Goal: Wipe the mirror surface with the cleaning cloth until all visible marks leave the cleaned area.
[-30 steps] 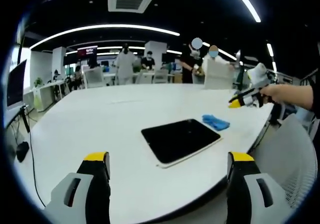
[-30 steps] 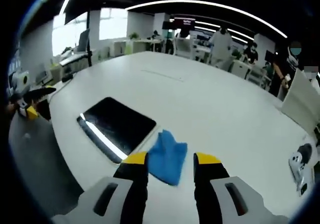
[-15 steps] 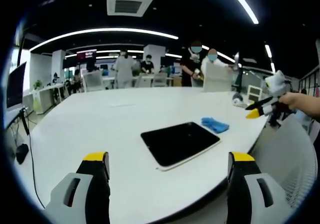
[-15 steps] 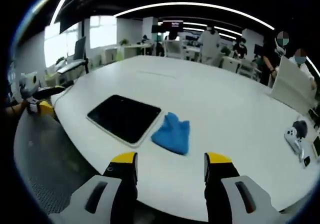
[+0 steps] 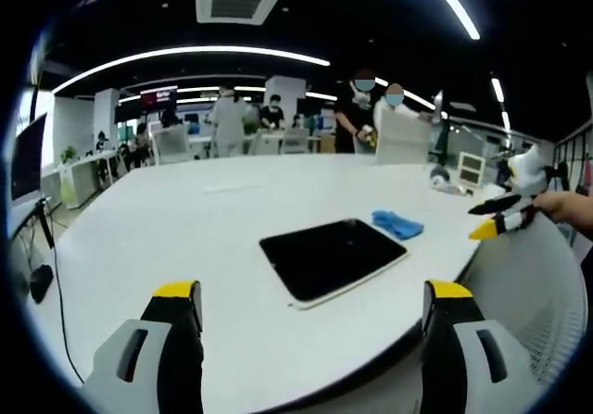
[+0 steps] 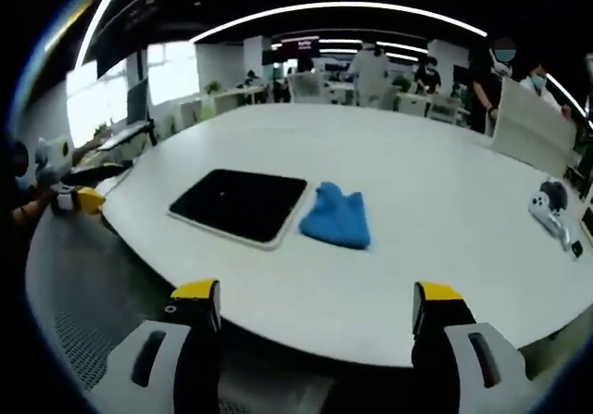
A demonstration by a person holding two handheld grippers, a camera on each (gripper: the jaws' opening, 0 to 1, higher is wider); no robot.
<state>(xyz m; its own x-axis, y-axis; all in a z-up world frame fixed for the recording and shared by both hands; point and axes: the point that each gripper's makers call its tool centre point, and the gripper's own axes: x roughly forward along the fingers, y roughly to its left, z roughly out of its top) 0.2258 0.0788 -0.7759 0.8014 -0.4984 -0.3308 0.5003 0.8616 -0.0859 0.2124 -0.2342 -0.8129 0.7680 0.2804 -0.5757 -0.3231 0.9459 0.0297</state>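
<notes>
Both grippers hang off the near edge of the desk (image 6: pixel 445 247), level and pointing in over it, touching nothing. The left gripper (image 5: pixel 313 305) has its jaws spread wide, nothing between them. The right gripper (image 6: pixel 315 305) is likewise wide apart and bare; in the left gripper view it shows at the right, a hand (image 5: pixel 567 207) behind it, beyond the desk's rim. The mirror (image 6: pixel 240 205) lies flat near the near edge, dark and glossy. The cloth (image 6: pixel 338 217) lies bunched just beside the mirror's right edge. The desk beyond both is bare; a white device (image 6: pixel 553 212) sits at the far right edge.
</notes>
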